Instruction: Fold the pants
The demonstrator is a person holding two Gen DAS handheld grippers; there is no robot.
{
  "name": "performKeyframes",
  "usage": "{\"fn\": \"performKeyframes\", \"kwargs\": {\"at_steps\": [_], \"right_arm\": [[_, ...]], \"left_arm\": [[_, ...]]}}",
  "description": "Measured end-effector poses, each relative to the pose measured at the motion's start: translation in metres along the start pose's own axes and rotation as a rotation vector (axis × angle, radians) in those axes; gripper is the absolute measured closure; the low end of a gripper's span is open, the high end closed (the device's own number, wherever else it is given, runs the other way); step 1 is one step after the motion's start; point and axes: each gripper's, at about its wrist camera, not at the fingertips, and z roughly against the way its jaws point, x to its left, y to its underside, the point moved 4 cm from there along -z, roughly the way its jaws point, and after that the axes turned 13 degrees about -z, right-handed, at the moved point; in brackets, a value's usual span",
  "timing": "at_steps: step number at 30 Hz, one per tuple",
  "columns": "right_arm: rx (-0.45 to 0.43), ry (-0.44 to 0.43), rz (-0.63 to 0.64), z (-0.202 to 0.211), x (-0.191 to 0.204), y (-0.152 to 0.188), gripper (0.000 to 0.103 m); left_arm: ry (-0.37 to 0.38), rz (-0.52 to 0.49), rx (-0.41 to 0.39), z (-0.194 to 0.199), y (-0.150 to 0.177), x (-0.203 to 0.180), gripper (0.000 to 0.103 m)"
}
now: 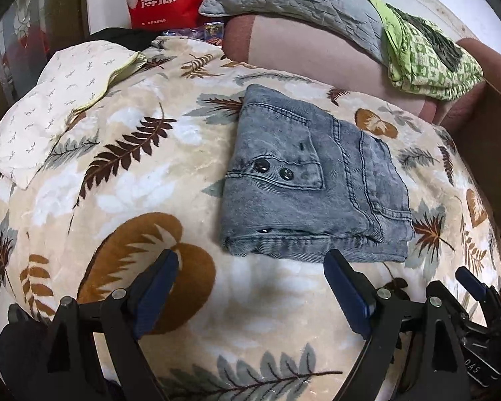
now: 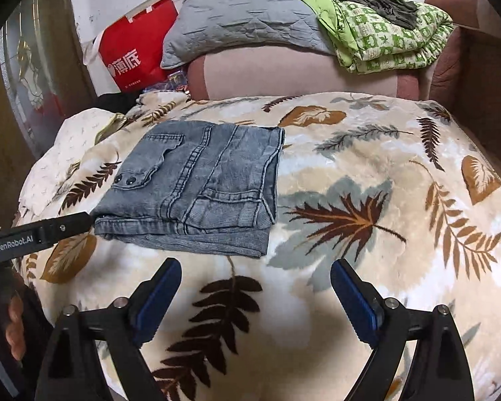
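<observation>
Grey-blue denim pants lie folded into a compact rectangle on a cream blanket with a leaf print. In the right wrist view the pants sit left of centre. My left gripper is open and empty, hovering just in front of the near folded edge. My right gripper is open and empty, in front of the pants and a little to their right. Part of the right gripper shows at the lower right of the left wrist view. One left finger shows by the pants' near left corner.
A grey pillow and a folded green patterned quilt lie on the pink sofa back. A red bag stands at the back left. A white patterned cloth lies at the left. A brown cardboard edge is at the right.
</observation>
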Motion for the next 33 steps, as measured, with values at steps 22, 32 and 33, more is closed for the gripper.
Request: {"fn": "performKeyframes", "kwargs": {"at_steps": [22,32,33], "right_arm": [[0.071,0.015,0.090,0.011,0.026,0.024,0.001],[0.110,0.071,0.129,0.006,0.041,0.028,0.000],[0.114,0.077,0.129,0.004,0.041,0.029,0.000]], "left_arm": [[0.049,-0.021,-0.062,0.010,0.016,-0.008,0.014],[0.035,0.002,-0.063,0.005,0.024,0.010,0.014],[0.031,0.003,-0.063,0.005,0.024,0.011,0.014]]}}
